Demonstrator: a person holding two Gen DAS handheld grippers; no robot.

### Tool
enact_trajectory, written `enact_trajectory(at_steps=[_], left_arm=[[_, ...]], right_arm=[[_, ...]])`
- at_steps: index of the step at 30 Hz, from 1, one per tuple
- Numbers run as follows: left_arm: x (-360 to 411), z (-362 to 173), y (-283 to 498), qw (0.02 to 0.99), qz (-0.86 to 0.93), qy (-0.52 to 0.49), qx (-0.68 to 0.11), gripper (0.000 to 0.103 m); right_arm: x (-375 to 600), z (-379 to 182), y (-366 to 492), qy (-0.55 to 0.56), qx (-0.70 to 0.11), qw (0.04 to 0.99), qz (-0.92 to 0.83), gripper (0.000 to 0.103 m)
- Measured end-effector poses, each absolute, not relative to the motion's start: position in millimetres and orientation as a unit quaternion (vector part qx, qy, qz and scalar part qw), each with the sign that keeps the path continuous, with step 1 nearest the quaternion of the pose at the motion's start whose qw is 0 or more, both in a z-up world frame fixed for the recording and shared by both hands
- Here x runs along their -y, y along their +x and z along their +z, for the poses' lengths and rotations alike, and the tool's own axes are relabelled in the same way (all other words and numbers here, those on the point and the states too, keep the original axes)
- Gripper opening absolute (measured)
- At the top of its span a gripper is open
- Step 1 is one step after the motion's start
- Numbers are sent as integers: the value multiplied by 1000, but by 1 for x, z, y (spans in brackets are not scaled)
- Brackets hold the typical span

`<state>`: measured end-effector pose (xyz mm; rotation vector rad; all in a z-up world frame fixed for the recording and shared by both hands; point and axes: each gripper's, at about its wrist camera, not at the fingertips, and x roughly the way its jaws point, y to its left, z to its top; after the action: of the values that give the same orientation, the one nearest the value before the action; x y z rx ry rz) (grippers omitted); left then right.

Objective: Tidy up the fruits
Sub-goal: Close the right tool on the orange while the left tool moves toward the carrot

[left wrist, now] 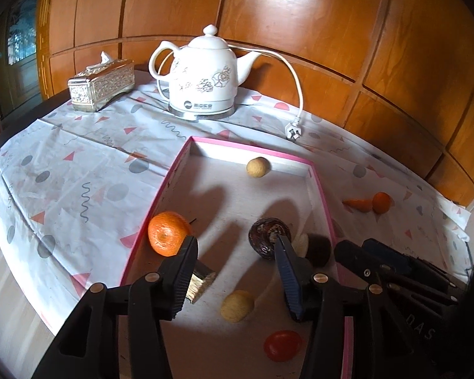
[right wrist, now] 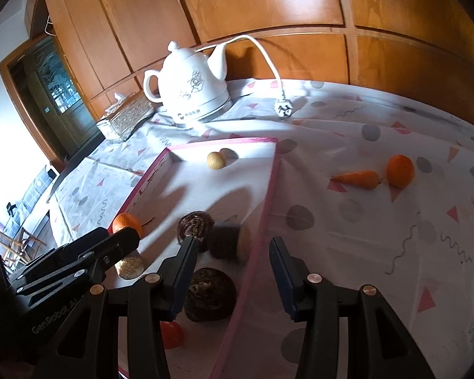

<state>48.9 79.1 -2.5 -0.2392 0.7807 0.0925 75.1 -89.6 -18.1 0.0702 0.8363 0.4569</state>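
We are working over a pink-edged tray (left wrist: 173, 173) on the patterned tablecloth (left wrist: 63, 164), and most of the sorting looks done. Inside the tray we are seeing a mandarin (left wrist: 167, 233) against the left wall, a tan round fruit (left wrist: 258, 167) near the far wall, a second tan fruit (left wrist: 237, 305) close to us, a red tomato (left wrist: 282, 345), two dark brown fruits (right wrist: 195, 228) (one sitting nearer the right gripper, the other deeper in), and a cut dark piece (right wrist: 229, 241) just beside the right wall.

We are holding the left gripper (left wrist: 235, 248) over the tray with its fingers spread wide and nothing between them. The right gripper (right wrist: 232, 252) is likewise spread and empty, straddling the tray's right wall.

Still lying outside, well apart from the tray on the cloth to its right, are a carrot (right wrist: 357, 179) and an orange (right wrist: 400, 170), touching or nearly so. We are judging those two as the remaining work, and the right gripper is the nearer one to fetch them.
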Motion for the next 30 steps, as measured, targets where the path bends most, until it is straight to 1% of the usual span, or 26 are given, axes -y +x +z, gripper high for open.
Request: enact_trajectory(at_steps=[30], left_arm=[[-14,-2,63,917,-13,-46,-395,53]], right_arm=[[174,-25,90,70,-397,907,125,48]])
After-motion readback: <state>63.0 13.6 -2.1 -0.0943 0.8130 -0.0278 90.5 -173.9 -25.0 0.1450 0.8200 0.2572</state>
